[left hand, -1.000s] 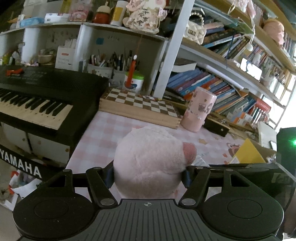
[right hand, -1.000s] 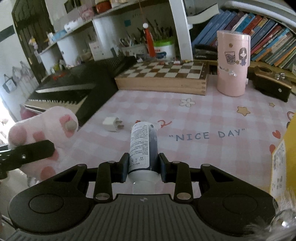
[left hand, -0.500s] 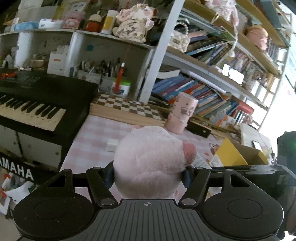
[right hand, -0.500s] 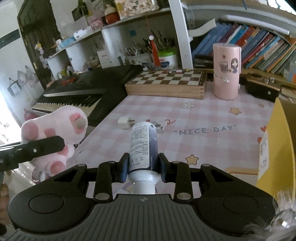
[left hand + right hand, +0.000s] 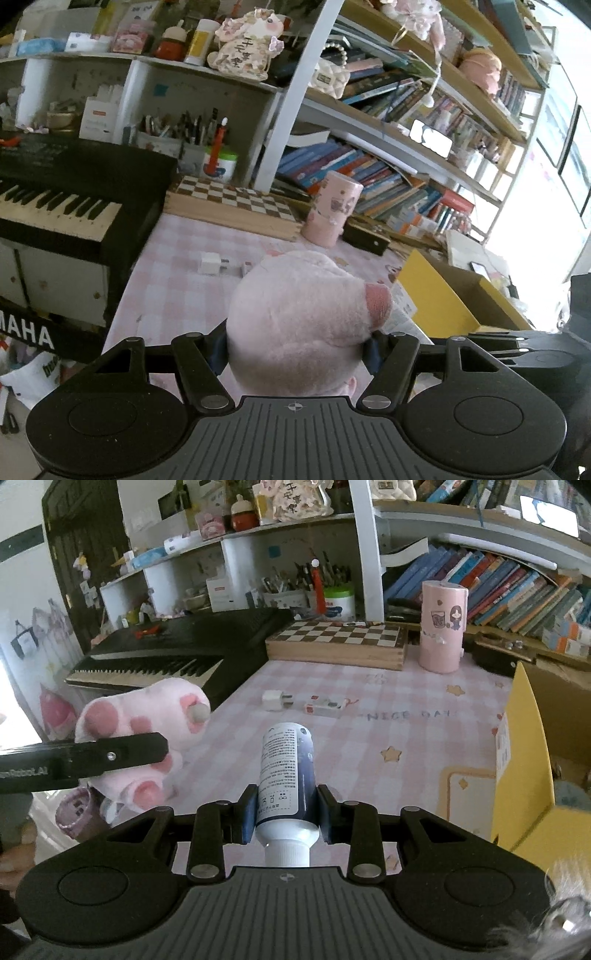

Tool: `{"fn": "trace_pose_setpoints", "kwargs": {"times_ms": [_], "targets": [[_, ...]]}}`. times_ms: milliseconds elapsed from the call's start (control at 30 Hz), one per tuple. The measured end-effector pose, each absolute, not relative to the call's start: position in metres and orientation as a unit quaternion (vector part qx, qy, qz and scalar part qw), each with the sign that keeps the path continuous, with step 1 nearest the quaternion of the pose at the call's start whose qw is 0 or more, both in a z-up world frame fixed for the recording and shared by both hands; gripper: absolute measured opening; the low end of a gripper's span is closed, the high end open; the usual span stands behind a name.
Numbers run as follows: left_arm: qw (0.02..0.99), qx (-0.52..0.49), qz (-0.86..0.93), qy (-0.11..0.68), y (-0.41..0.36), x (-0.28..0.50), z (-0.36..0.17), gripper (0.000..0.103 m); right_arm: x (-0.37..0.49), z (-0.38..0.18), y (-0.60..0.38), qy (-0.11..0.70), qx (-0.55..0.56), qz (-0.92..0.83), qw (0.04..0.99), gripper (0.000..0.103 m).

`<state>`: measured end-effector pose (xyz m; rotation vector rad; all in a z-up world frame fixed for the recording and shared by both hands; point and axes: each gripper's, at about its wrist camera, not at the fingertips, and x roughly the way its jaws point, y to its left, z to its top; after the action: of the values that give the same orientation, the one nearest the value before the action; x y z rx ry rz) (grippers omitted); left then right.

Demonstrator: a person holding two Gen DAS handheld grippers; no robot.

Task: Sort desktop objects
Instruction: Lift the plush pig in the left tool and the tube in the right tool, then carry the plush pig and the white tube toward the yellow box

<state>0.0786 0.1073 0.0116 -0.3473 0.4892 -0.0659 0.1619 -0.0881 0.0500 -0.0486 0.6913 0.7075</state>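
My left gripper (image 5: 297, 341) is shut on a pink plush paw toy (image 5: 299, 317) that fills the gap between its fingers. The right wrist view shows that toy (image 5: 144, 731) from the side, pink pads outward, with a left finger (image 5: 110, 755) across it. My right gripper (image 5: 286, 808) is shut on a white and dark blue bottle (image 5: 286, 768), cap toward the camera. Both are held above the near edge of the pink checked desk (image 5: 406, 716). A white plug (image 5: 275, 700) and a small white and red item (image 5: 325, 705) lie on the desk.
A yellow cardboard box (image 5: 524, 760) stands open at the right. A chessboard box (image 5: 336, 642) and a pink cylinder (image 5: 441, 627) sit at the back, a black keyboard (image 5: 177, 646) at the left. Crowded shelves and books rise behind. A person's hand (image 5: 18, 845) shows low left.
Both grippers have drawn back from the desk and risen a little, each keeping its grip. The yellow box has come further into view on the right.
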Motion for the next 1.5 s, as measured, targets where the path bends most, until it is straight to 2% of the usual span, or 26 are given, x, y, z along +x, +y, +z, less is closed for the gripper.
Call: {"fn": "trace_pose_setpoints", "kwargs": {"times_ms": [767,1500], "targets": [[0.944,-0.143,-0.130,0.266,0.087,0.027,0.010,0.067,0.053,0.036,-0.120,0.353,0.075,0.245,0.900,0.030],[0.911,-0.094,-0.276,0.292,0.003,0.047,0.002,0.067,-0.005,0.025,-0.203,0.353,0.151,0.098,0.918,0.030]]}}
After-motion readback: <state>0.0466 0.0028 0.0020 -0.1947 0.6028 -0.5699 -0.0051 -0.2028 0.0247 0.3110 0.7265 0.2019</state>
